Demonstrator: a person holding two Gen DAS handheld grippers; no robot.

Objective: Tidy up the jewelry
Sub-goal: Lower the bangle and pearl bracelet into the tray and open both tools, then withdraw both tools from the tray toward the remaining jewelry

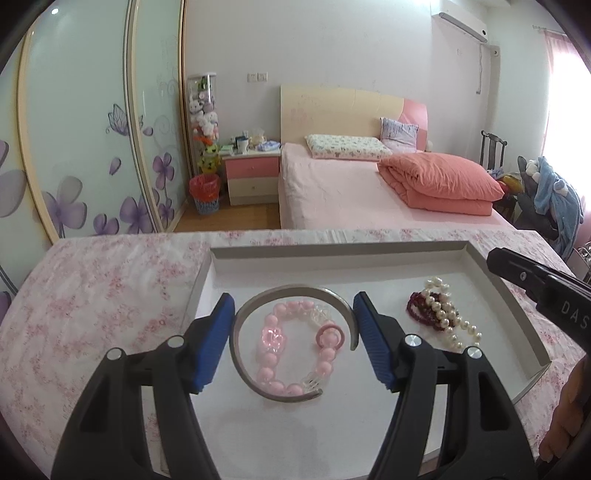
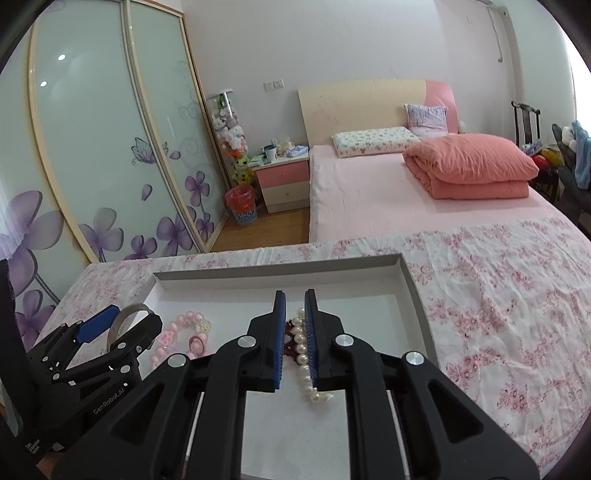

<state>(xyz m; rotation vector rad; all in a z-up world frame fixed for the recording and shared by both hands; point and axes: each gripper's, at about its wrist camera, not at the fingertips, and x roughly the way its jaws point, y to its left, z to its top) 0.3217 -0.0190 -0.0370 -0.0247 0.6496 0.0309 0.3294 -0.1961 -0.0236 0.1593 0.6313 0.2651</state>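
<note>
Room first: bedroom. Bed (image 1: 332, 192) with pink sheet sits far ahead of both tongs, folded coral quilt (image 1: 439, 184) and two pillows on it. Sliding wardrobe (image 1: 92, 140) with purple flower print runs along the far left. Pink nightstand (image 1: 253, 177) beside the bed, red waste basket (image 1: 204, 192) next to it, tall tube of plush toys (image 1: 203, 118) in the corner. Air conditioner (image 1: 461, 22) high on the wall, chair piled with clothes (image 1: 546, 192) far right.

Surface: counter (image 1: 92, 314) covered in a pink floral cloth. White shallow tray (image 1: 509, 295) lies on it, directly under both tongs.

In the tray:
- silver open bangle (image 1: 240, 354), between the left tongs' fingers, edges just beside both blue pads; contact not clear.
- pink bead bracelet (image 1: 295, 350) lying inside the bangle's loop.
- white pearl strand (image 1: 443, 314) and dark red bead bracelet (image 1: 417, 310), tangled together to the right of the left tongs.

Left tongs (image 1: 293, 343): spread wide, straddling the bangle.
Right tongs (image 2: 294, 341): nearly pressed together, narrow gap, pearl strand (image 2: 303, 354) running through that gap, red beads just left of it. Whether the pads actually pinch the pearls, I cannot tell.

Obstruction: the two tongs sit close side by side over the tray.
</note>
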